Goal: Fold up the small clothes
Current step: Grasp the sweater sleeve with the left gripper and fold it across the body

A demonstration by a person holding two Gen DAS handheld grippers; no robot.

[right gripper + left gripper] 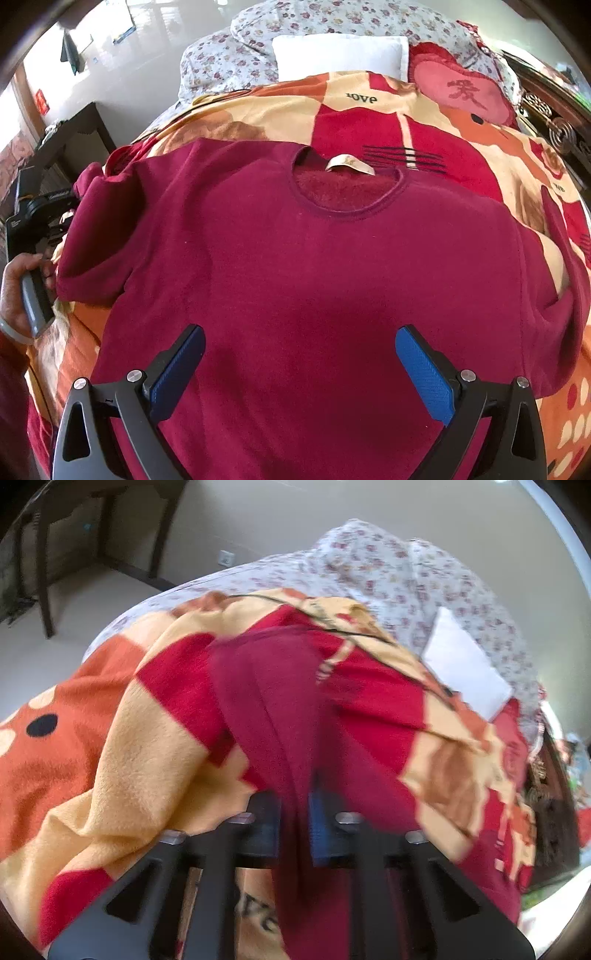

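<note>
- Lying flat on a blanket (369,122) on the bed, the sweater (295,258) is spread chest up, collar away from the right hand-held gripper (300,354).
- The sweater's sleeve (280,716) is pinched in the left hand-held gripper (295,812), jaws narrowed onto the cloth; the sleeve's long axis runs away from it.
- The right hand-held gripper is held wide over the hem, gripping nothing.
- The left is judged nearer for the sleeve fold.
- "ove" is read on the blanket; the neck tag (349,165) is illegible.
</note>
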